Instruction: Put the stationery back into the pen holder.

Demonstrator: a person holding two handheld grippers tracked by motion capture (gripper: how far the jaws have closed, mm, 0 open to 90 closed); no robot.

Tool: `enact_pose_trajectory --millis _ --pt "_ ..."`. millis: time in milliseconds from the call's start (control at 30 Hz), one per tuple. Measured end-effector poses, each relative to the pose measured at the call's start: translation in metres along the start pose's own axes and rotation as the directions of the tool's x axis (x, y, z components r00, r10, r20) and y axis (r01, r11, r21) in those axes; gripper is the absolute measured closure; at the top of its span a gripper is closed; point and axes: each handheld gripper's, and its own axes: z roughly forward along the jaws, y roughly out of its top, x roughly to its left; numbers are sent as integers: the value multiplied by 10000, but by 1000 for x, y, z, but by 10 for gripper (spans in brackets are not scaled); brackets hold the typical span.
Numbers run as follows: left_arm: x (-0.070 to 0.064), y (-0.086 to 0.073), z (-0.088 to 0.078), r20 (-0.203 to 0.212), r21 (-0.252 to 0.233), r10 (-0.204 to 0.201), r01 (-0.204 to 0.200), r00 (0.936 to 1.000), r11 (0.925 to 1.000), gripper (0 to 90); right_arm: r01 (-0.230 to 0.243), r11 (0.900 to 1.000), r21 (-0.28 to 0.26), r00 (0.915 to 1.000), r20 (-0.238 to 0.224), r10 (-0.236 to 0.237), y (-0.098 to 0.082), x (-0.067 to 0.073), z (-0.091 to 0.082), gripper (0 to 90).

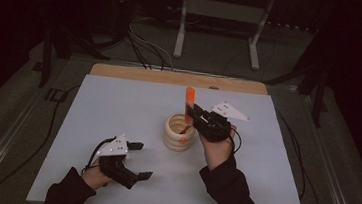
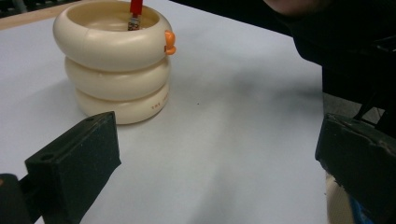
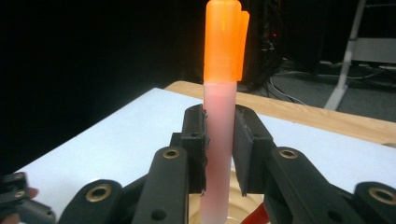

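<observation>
The orange-capped highlighter [image 3: 219, 126] was clamped upright by the right gripper [image 1: 194, 114] over the cream ring-stacked holder [image 1: 178, 132] near the worktop's centre, best lowered straight; the left gripper [image 1: 139, 159] was held apart.

We couldn't see the marker's [image 3: 219, 140] lower end: the right gripper view's bottom edge cut it off inside the cream ring holder [image 3: 243, 207]. The red item [image 2: 135, 14] in the holder was cropped at the top. Small print on the bottom ring was too small to read.
</observation>
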Motion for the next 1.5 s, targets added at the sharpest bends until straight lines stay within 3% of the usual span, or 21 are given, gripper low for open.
enact_pose_trajectory --millis 533,800,1133,1400,1500 --pt "0 -2 -3 -193 -150 -49 46 9998 9999 5 -247 9993 267 9987 441 235 -15 3 26 757" --pt "-2 -3 -2 -48 -59 83 -83 10000 9999 5 -270 9968 750 9994 239 253 -21 3 36 757" --pt "0 -3 -2 -15 -79 17 -17 10000 10000 5 -521 9966 641 9973 544 486 -30 0 38 755" --pt "1 -3 -3 -35 -84 -34 34 10000 10000 5 -695 9923 1023 9948 809 614 -44 1 44 752" --pt "1 -3 -3 -34 -69 -24 24 10000 10000 4 -780 9923 963 9942 820 701 -47 1 43 699"
